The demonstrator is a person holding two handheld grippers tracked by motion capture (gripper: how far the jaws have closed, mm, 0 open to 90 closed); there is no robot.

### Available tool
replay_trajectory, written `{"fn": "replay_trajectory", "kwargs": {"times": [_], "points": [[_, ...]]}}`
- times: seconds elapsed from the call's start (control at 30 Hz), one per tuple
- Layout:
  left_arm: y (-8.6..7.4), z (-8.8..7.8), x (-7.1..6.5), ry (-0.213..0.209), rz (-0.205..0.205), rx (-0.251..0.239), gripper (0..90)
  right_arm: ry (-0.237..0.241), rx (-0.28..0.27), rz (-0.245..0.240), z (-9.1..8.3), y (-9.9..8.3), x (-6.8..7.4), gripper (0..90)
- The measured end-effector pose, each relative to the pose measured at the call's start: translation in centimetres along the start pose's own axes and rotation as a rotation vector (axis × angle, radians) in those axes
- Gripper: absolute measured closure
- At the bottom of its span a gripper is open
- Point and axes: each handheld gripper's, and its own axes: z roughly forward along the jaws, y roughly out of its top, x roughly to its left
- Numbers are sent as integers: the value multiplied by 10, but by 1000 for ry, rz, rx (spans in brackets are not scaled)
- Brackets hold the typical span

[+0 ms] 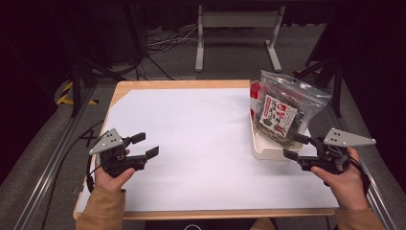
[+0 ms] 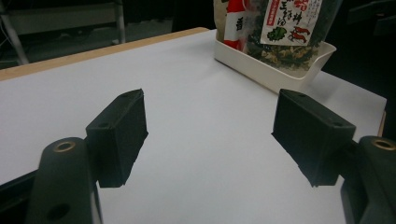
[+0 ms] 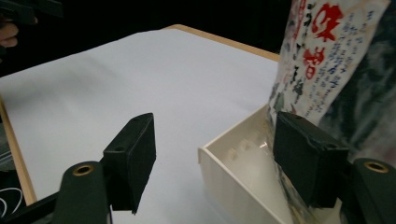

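A clear zip bag of dark dried food with a red and white label (image 1: 283, 106) stands upright in a white tray (image 1: 262, 148) at the table's right side; behind it is a second red and white packet (image 1: 255, 94). My right gripper (image 1: 296, 146) is open at the tray's near right corner, its jaws straddling the tray wall (image 3: 233, 182), with one jaw next to the bag (image 3: 336, 60). My left gripper (image 1: 144, 145) is open over the white sheet at the left, nothing between its jaws. From the left gripper view the tray (image 2: 271, 74) and bag (image 2: 289, 23) stand far off.
A white sheet (image 1: 191, 139) covers most of the wooden table (image 1: 172, 85). Metal rails run along both table sides. A white frame stand (image 1: 237, 28) and cables lie on the floor beyond the far edge.
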Motion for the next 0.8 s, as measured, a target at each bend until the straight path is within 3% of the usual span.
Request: {"fn": "replay_trajectory", "kwargs": {"times": [0.4, 0.5, 0.8], "points": [[-11, 2, -2, -13, 5, 11, 256, 59, -22, -4, 24, -24, 9, 331], [-12, 3, -3, -17, 7, 13, 256, 84, -8, -16, 33, -31, 14, 331], [-16, 3, -3, -18, 13, 15, 255, 99, 26, -26, 45, -45, 18, 331]]}}
